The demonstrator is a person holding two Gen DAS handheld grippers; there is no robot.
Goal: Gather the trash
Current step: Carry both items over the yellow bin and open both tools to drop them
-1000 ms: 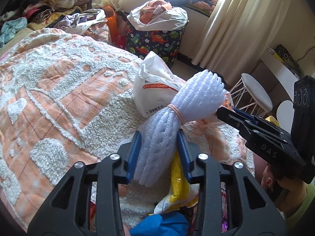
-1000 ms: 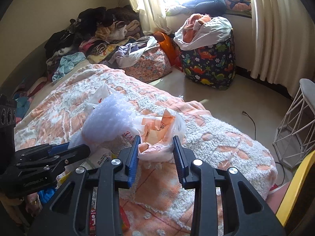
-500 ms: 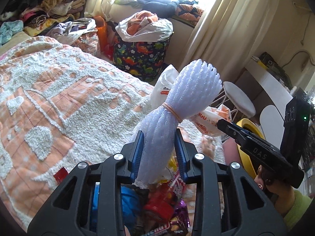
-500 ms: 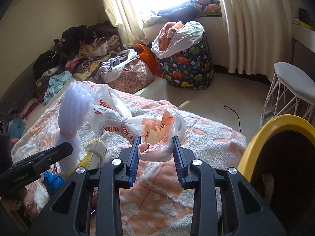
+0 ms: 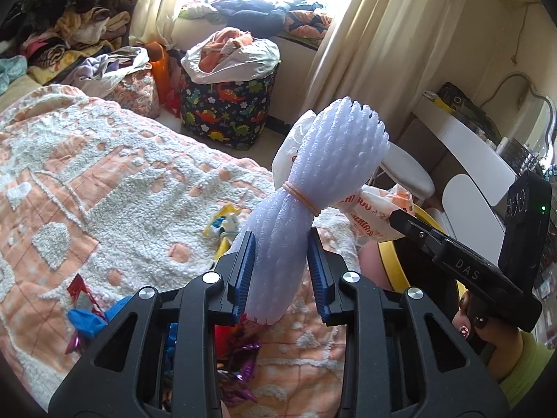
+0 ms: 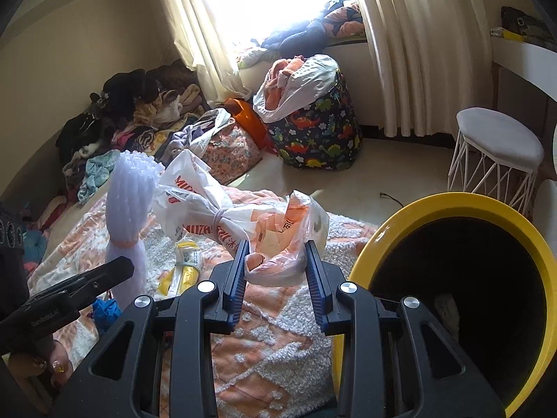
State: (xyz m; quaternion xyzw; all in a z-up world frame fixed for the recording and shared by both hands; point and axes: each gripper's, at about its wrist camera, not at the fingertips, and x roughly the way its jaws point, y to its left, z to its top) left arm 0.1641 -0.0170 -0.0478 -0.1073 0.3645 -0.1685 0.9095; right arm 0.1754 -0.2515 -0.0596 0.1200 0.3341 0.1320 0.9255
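The foam bundle is a long white netted roll cinched by a rubber band, standing nearly upright with its fanned end up and tipped a bit to the right. It hangs above the bed, lower end pinched in the left gripper, blue pads pressed into both sides.

The plastic bag runs crossways, tied in the middle, the white printed end pointing at the foam. Its orange end is squeezed in the right gripper, jaws narrowed onto it.

Only the right view shows the yellow bin, just right of the bag, dark mouth open. The left view alone shows the wrappers and a blue scrap down on the blanket.
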